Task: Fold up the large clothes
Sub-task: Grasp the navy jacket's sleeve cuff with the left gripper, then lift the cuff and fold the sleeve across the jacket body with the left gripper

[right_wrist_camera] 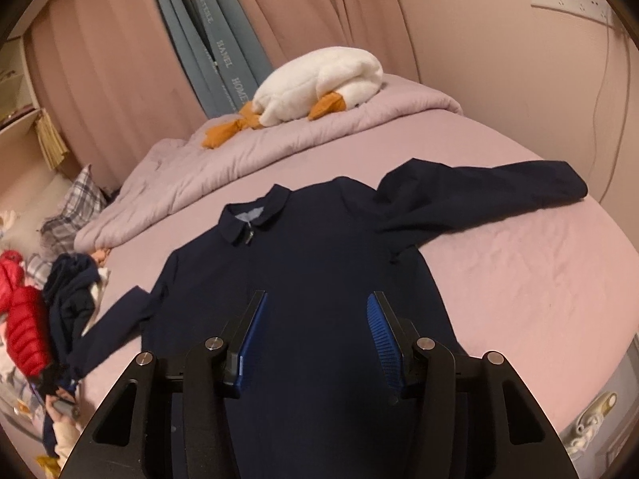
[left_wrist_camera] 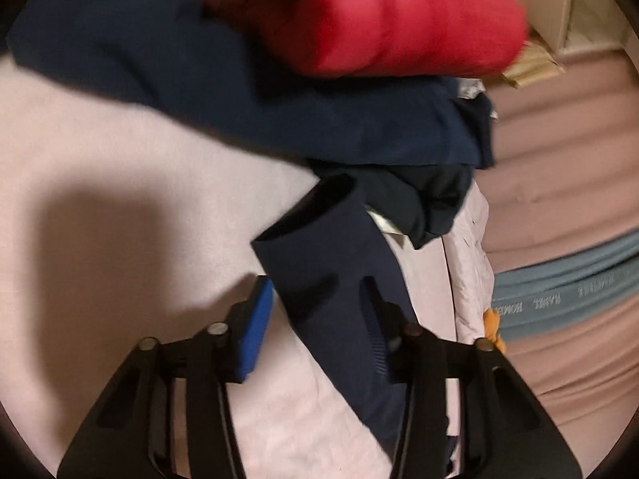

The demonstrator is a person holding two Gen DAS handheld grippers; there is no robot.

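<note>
A navy collared jacket lies flat on the pink bed sheet, front up, its right sleeve stretched out and its left sleeve angled down toward the pile. My right gripper is open and empty, hovering over the jacket's lower body. In the left wrist view, my left gripper is open with the navy sleeve cuff lying between its fingers, not clamped.
A pile of clothes with a red puffer jacket and dark navy garments sits at the bed's left side, also seen in the right wrist view. A white goose plush lies on the folded quilt. Pink curtains stand behind.
</note>
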